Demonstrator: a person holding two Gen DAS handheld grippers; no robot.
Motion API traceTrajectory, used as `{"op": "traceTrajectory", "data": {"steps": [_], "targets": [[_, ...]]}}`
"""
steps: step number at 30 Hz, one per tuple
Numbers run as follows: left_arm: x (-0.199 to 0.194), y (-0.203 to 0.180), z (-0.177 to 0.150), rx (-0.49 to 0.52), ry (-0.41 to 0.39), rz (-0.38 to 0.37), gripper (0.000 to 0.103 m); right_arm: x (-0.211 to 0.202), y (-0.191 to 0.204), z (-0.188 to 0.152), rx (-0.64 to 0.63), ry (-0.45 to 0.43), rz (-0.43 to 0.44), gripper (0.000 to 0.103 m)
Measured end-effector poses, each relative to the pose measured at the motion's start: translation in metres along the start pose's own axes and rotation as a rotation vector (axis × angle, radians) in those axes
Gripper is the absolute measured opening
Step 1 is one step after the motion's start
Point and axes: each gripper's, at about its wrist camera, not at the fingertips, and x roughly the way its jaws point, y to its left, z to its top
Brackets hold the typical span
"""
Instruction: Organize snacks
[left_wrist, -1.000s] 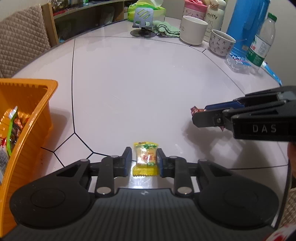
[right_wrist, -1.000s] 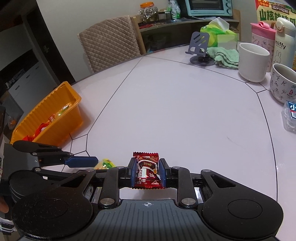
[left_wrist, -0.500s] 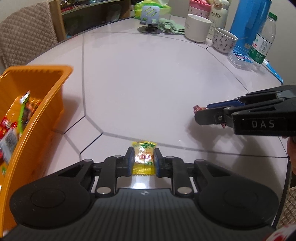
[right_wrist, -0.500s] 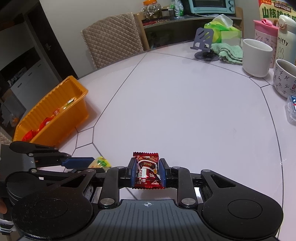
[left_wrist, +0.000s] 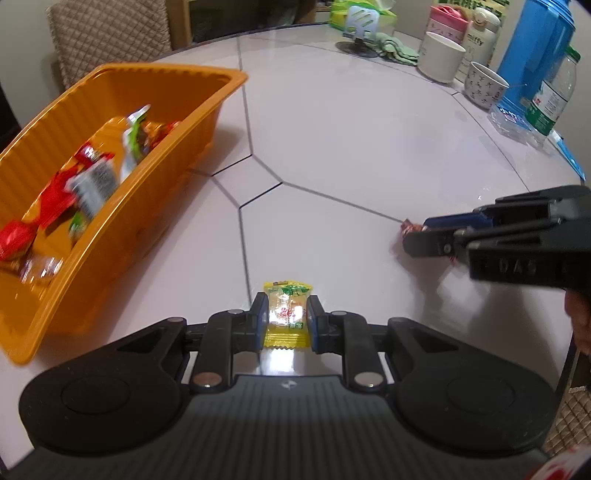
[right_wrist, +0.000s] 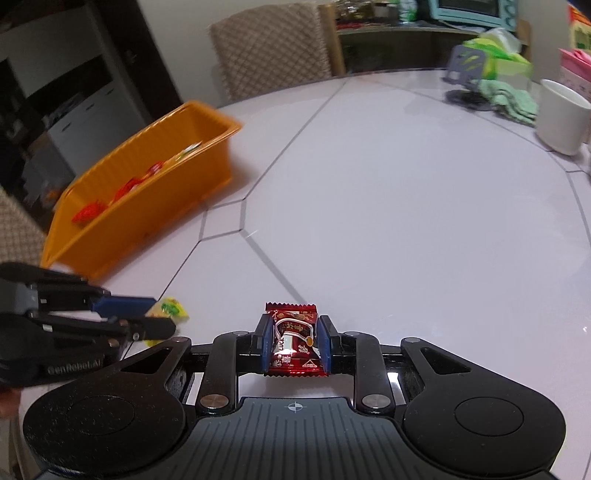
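Two legible marks: "DAS" tool (left_wrist: 413, 242), "miffy" bottle (left_wrist: 480, 31)

We see matte black left tongs (left_wrist: 284, 317) and right tongs (right_wrist: 294, 345), each with blue pads on the fingers (right_wrist: 264, 345), two silver pivot screws, round recessed side discs and a ribbed grey centre plate. Side housings read "DAS" and "GenRobot.AI".

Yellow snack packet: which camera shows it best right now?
The left wrist view. There the yellow snack packet sits centred and sharp, pinched between the left tongs, its print facing the camera. The right wrist view shows only a small yellow-green corner of it poking out beyond the blue pads at the frame's left.
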Motion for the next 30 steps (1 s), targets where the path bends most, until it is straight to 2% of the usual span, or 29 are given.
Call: {"op": "traceTrajectory", "data": {"steps": [7, 14, 19, 22, 30], "targets": [[-0.005, 0.006, -0.006, -0.04, 0.006, 0.01, 0.02, 0.003, 0.019, -0.01, -0.084, -0.008, -0.046, 0.028], [-0.007, 0.007, -0.008, -0.056, 0.006, 0.013, 0.021, -0.001, 0.023, -0.017, -0.074, -0.008, -0.092, 0.035], [-0.006, 0.006, -0.007, -0.043, 0.008, 0.016, 0.02, 0.0, 0.029, -0.019, -0.109, -0.009, -0.12, 0.034], [-0.006, 0.006, -0.007, -0.041, 0.009, 0.018, 0.02, 0.001, 0.03, -0.019, -0.11, -0.009, -0.14, 0.028], [-0.006, 0.006, -0.005, -0.053, 0.021, 0.021, 0.02, 0.001, 0.03, -0.018, -0.096, -0.006, -0.149, 0.025]]}}
